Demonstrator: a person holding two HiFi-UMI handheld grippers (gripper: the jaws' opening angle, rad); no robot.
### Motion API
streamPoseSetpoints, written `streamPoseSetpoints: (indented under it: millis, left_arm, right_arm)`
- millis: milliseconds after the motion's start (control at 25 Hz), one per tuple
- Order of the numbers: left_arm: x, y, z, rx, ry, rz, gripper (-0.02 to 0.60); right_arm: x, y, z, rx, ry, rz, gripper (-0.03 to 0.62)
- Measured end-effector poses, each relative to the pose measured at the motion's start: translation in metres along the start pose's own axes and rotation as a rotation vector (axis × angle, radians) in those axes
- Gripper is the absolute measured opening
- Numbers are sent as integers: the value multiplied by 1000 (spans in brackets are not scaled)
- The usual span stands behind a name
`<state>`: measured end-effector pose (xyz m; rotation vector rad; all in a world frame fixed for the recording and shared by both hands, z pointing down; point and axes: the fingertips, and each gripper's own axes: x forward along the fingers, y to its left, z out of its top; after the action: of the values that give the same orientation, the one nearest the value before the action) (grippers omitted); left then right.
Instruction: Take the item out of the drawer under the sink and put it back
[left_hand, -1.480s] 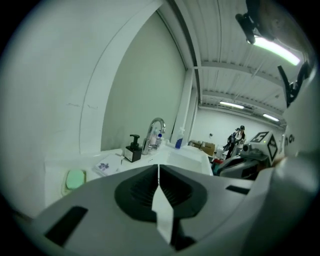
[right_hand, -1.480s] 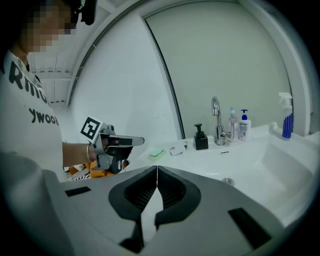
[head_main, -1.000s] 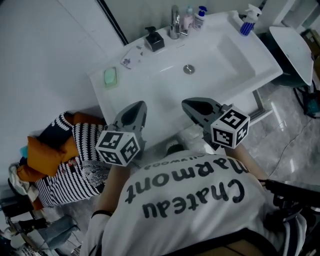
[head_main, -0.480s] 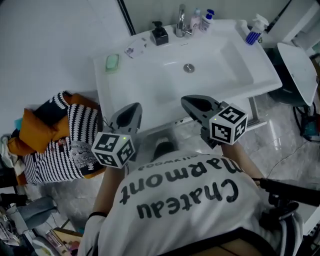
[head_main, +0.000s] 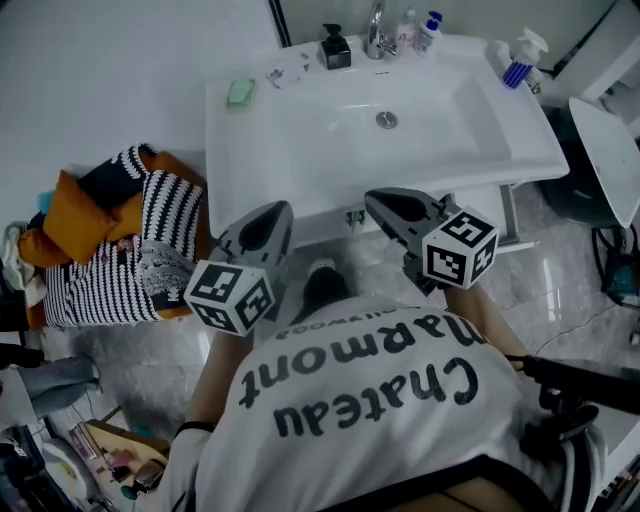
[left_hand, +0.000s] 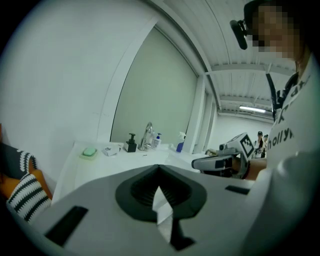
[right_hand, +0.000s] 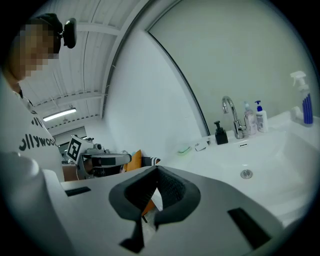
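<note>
Item: unseen, presumably inside the drawer below the sink (head_main: 232, 140); weight, stiffness and best hold cannot be judged. Left gripper (head_main: 272, 218), right gripper (head_main: 385, 205): both pressed together, empty, poised before the sink front.

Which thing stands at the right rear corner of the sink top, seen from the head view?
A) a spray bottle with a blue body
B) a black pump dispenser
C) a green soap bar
A: the spray bottle stands at that corner of the sink top.
</note>
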<state>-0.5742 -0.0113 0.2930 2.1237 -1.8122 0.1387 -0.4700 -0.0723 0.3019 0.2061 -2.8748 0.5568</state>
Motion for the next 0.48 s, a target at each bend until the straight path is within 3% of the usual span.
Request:
streamPoseSetpoints:
  millis: [480]
  left_arm:
    - [-37,-36,-31,-28,-2,33,9]
  right_arm:
    - [-24,32,-33,-46,52,49,11]
